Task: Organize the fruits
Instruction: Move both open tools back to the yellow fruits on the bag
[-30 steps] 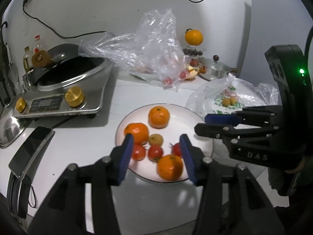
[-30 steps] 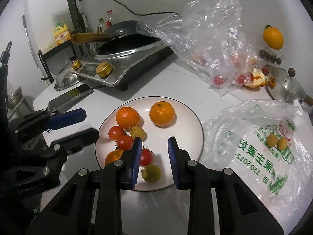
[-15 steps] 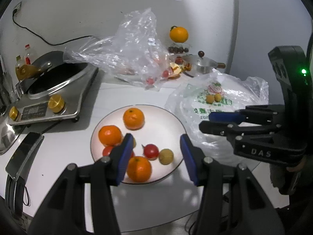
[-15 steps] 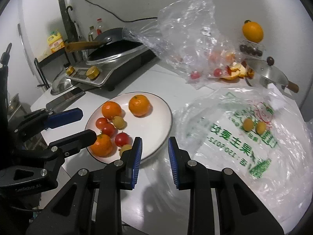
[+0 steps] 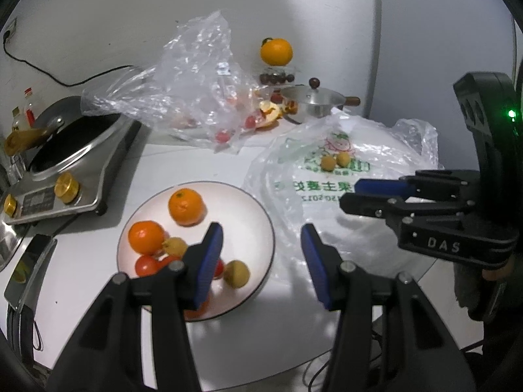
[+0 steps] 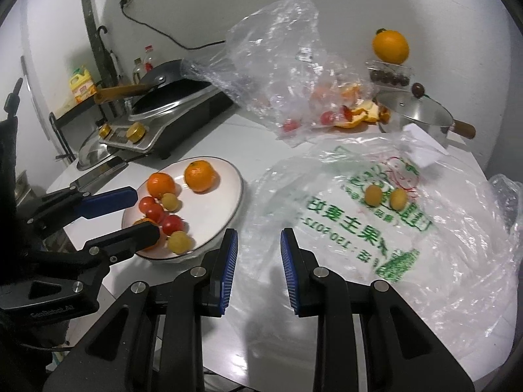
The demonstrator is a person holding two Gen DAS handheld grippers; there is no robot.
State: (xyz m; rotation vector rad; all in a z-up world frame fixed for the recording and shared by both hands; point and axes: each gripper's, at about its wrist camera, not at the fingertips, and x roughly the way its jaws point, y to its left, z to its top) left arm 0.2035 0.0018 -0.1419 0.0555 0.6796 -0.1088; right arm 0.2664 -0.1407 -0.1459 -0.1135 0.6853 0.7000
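Observation:
A white plate [image 5: 243,209] [image 6: 225,205] holds two oranges [image 5: 185,206], several cherry tomatoes [image 6: 153,210] and small yellow fruits [image 5: 237,273]. My left gripper [image 5: 261,232] hovers open over the plate's right rim, nothing between its pads; its left finger hides a third orange. To the right lies a printed plastic bag [image 5: 327,192] [image 6: 376,235] with two small yellow fruits [image 6: 373,194] inside. My right gripper [image 6: 258,235] hangs over the bag's near-left edge, pads a narrow gap apart and empty. Each gripper shows in the other's view: right gripper [image 5: 349,192], left gripper [image 6: 143,210].
A crumpled clear bag [image 5: 202,98] with tomatoes and orange peel lies behind the plate. An induction cooker with a wok [image 5: 65,163] stands at the left, a phone [image 5: 29,268] near the table's left edge. A lidded pot [image 5: 312,101] and an orange on a box [image 5: 276,51] sit at the back.
Both grippers have slid to the right, off the middle of the plate toward the printed bag. The plate now sits further left in both views. Neither gripper's jaw gap changed.

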